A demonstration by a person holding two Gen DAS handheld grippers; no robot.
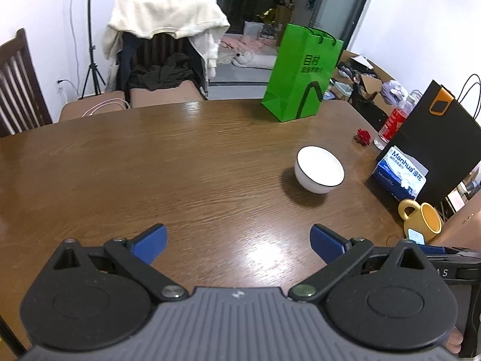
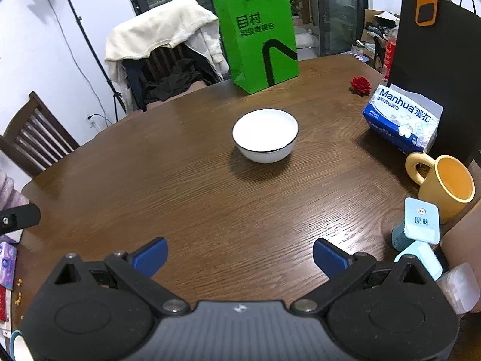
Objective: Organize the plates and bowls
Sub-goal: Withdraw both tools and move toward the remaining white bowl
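1. White bowl with a dark rim stands upright on the desk, mouth up; being round, it shows no long axis. It sits centre frame in the right wrist view, right of centre in the left.
2. Left hand-held gripper: jaws wide apart, holding nothing.
3. Right hand-held gripper: jaws wide apart, holding nothing, bowl well ahead.
4. Green bag stands beyond the bowl.

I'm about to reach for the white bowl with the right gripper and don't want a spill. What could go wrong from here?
1. The bowl has a smooth rounded wall; the open right gripper might slip off its rim.
2. The yellow mug and the light blue bottle stand close on the right; a wide swing could knock them.
3. The left gripper is open nearby and could get in the way.
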